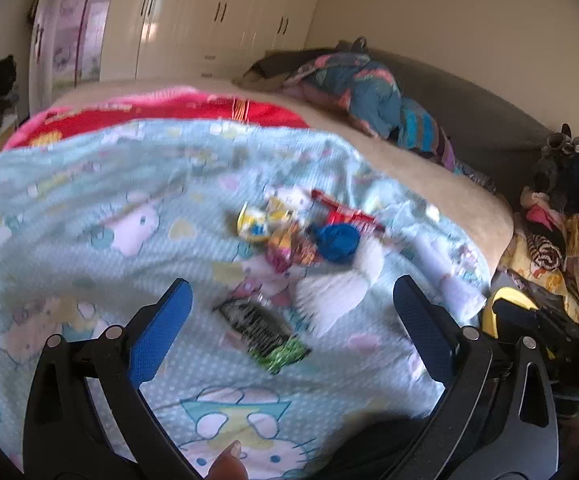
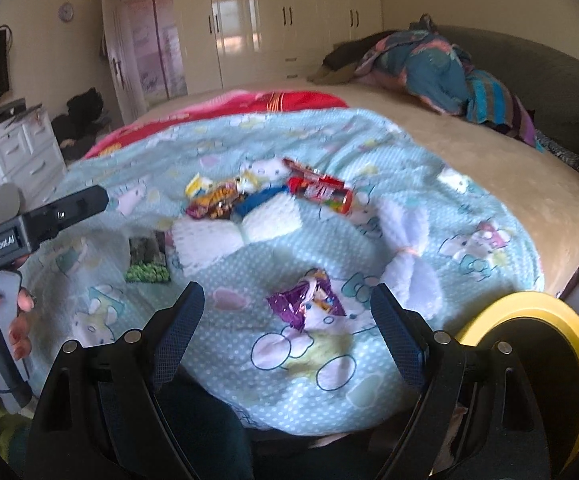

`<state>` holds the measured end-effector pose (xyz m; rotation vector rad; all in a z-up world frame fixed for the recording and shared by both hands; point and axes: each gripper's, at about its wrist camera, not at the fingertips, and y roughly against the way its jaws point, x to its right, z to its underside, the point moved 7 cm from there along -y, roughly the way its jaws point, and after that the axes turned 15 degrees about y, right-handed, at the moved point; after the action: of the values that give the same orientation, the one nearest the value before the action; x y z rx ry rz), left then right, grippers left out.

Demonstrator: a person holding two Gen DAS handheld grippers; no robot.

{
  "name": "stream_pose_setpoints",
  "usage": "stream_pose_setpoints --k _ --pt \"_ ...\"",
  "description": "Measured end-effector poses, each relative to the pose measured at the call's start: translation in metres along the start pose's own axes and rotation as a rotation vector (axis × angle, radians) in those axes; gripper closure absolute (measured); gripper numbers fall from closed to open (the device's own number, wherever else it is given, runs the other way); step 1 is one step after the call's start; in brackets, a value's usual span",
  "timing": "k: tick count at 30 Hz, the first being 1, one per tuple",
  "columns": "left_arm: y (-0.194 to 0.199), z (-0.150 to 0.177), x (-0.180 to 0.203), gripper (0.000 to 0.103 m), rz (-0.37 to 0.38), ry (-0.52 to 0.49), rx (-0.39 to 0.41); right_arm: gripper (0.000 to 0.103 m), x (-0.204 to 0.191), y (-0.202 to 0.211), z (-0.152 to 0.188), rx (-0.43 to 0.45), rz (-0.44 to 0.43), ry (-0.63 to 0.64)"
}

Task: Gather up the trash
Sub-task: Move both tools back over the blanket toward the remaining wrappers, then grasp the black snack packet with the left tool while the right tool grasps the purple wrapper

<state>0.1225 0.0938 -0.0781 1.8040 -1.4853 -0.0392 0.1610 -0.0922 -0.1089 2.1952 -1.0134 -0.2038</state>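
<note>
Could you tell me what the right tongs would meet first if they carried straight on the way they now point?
Most likely the purple wrapper, lying on the blue blanket just ahead of the open right tongs; depth is uncertain.

I see a purple foil wrapper [image 2: 307, 304] lying crumpled on the blue blanket [image 2: 225, 352], nearest me. Left of it lies a black-and-green packet [image 2: 147, 258], flat. Farther back, a red wrapper [image 2: 321, 192], an orange one [image 2: 217, 200] and a yellow one [image 2: 197, 185] cluster beside white tissue wads [image 2: 205, 240].

Bed [image 2: 509, 184], pale blue blanket [image 2: 249, 280], scattered wrappers [image 2: 317, 192], red blanket [image 2: 249, 104]
</note>
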Motion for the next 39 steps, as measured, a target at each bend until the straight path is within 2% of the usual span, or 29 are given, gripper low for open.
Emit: stream_pose_setpoints --k 9,17,19,23,27,28,35,39 --pt "-0.029 0.026 -0.024 0.010 -0.027 0.058 -0.134 0.020 0.005 -0.036 0.005 -0.069 -0.033 -0.028" --pt "-0.041 0.034 -0.026 0.024 -0.003 0.099 -0.181 0.021 0.011 -0.058 0.007 -0.112 -0.057 -0.071" --pt "-0.043 0.035 -0.025 0.031 0.006 0.109 -0.191 0.022 0.011 -0.064 0.007 -0.129 -0.060 -0.071" --pt "-0.049 0.037 -0.029 0.039 0.008 0.132 -0.208 0.031 0.006 -0.077 0.009 -0.167 -0.079 -0.064" --pt "-0.053 0.038 -0.035 0.047 0.004 0.158 -0.221 0.054 0.002 -0.084 0.014 -0.201 -0.080 -0.055" --pt "-0.054 0.039 -0.036 0.053 0.005 0.162 -0.225 0.059 0.001 -0.085 0.015 -0.202 -0.089 -0.058" --pt "-0.056 0.041 -0.041 0.076 0.002 0.173 -0.233 0.064 -0.008 -0.077 0.017 -0.176 -0.121 -0.077" --pt "-0.054 0.040 -0.042 0.080 0.009 0.171 -0.231 0.068 -0.017 -0.070 0.017 -0.155 -0.143 -0.087"
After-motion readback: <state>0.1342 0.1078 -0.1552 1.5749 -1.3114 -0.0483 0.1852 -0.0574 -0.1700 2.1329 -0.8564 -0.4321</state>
